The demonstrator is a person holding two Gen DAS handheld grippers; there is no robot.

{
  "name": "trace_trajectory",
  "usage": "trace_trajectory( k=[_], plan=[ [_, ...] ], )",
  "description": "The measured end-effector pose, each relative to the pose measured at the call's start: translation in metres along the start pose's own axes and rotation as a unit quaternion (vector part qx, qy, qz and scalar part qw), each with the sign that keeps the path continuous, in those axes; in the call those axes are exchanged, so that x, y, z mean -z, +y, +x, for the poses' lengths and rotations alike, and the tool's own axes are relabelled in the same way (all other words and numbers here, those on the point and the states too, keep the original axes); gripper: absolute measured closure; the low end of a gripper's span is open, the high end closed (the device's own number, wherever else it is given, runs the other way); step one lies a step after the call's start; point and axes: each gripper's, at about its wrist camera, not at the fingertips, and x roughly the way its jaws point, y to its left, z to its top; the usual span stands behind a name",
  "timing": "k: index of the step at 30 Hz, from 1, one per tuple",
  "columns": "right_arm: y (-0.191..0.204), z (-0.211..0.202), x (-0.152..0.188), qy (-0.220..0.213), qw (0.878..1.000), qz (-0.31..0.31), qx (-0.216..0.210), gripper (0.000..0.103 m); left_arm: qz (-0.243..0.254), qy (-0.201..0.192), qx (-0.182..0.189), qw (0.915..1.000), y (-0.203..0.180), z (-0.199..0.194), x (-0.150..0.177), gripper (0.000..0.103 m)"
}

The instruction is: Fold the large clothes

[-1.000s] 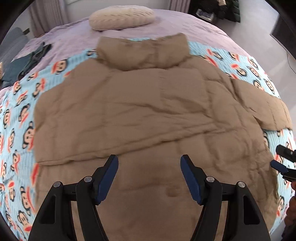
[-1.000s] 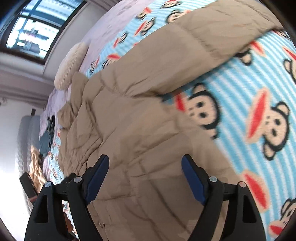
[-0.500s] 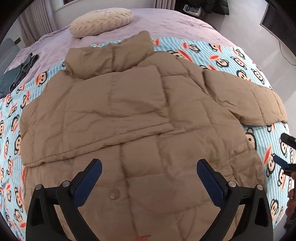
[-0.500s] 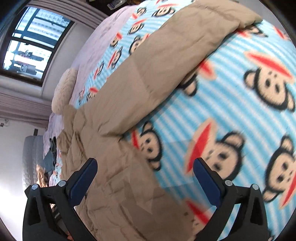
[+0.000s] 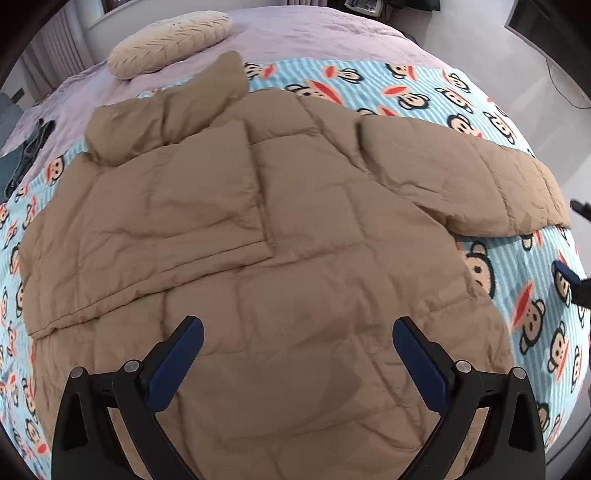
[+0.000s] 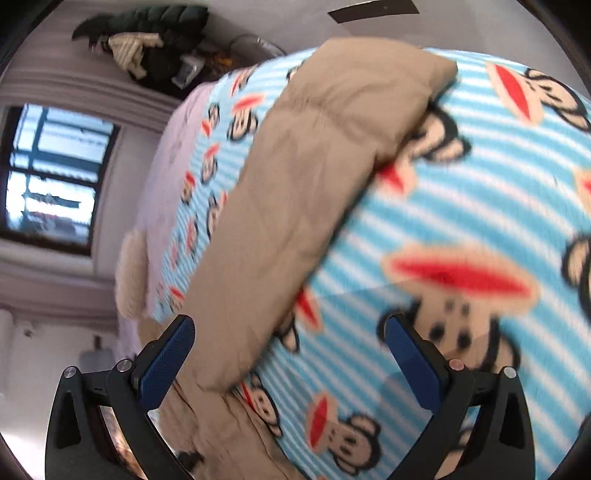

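A tan quilted puffer jacket [image 5: 266, 236] lies spread on a bed over a blue monkey-print blanket [image 5: 532, 295]. Its left sleeve is folded across the body; its right sleeve [image 5: 461, 184] stretches out to the right. My left gripper [image 5: 295, 354] is open and empty above the jacket's lower body. My right gripper [image 6: 288, 354] is open and empty, low over the blanket beside the right sleeve [image 6: 306, 177]; its fingers [image 5: 565, 273] show at the right edge of the left wrist view.
A cream pillow [image 5: 170, 40] lies on the lilac sheet [image 5: 314, 33] at the head of the bed. Dark clothes [image 5: 29, 151] lie at the far left. A window [image 6: 48, 181] and a clothes pile [image 6: 147, 37] show beyond the bed.
Both grippers have opened wider over the last second. My right gripper has swung off the jacket's body toward the outstretched right sleeve. My left view has shifted right over the jacket.
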Motion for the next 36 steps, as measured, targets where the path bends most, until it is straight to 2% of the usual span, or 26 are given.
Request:
trace_trajectory(
  k=[11, 13, 14, 16, 17, 19, 20, 24, 30, 33, 36],
  plan=[
    [-0.009, 0.031, -0.057, -0.02, 0.995, 0.073, -0.07, 0.0, -0.016, -0.006, -0.001, 0.9999, -0.006, 0.003, -0.011, 0.001],
    [-0.009, 0.038, -0.064, -0.02, 0.992, 0.091, -0.082, 0.006, -0.02, -0.009, -0.004, 0.9998, -0.003, 0.002, -0.013, 0.001],
    [-0.01, 0.04, -0.066, -0.018, 0.991, 0.099, -0.09, 0.012, -0.022, -0.011, -0.007, 0.9997, -0.001, 0.002, -0.013, 0.001],
    [-0.016, 0.052, -0.068, 0.003, 0.983, 0.139, -0.117, 0.052, -0.03, -0.015, -0.015, 0.9993, 0.006, -0.001, -0.015, 0.001],
    [-0.021, 0.056, -0.067, 0.009, 0.979, 0.158, -0.128, 0.061, -0.035, -0.017, -0.018, 0.9991, 0.011, -0.002, -0.016, 0.001],
    [-0.025, 0.063, -0.064, 0.014, 0.973, 0.181, -0.14, 0.097, -0.044, -0.022, -0.022, 0.9985, 0.02, -0.004, -0.019, 0.001],
    [-0.024, 0.065, -0.061, 0.012, 0.974, 0.18, -0.137, 0.097, -0.05, -0.026, -0.027, 0.998, 0.028, -0.006, -0.02, 0.001],
    [0.001, 0.066, -0.057, 0.014, 0.976, 0.143, -0.164, 0.097, -0.068, -0.042, -0.045, 0.9958, 0.055, -0.013, -0.024, 0.001],
    [0.097, 0.063, -0.036, 0.034, 0.984, -0.007, -0.176, 0.097, -0.098, -0.065, -0.067, 0.9908, 0.103, -0.023, -0.03, 0.001],
    [0.156, 0.072, -0.009, 0.051, 0.979, -0.083, -0.179, 0.097, -0.121, -0.075, -0.072, 0.9871, 0.134, -0.029, -0.03, 0.001],
    [0.216, 0.087, 0.033, 0.065, 0.968, -0.174, -0.171, 0.097, -0.138, -0.083, -0.075, 0.9841, 0.158, -0.034, -0.027, 0.001]
  ],
)
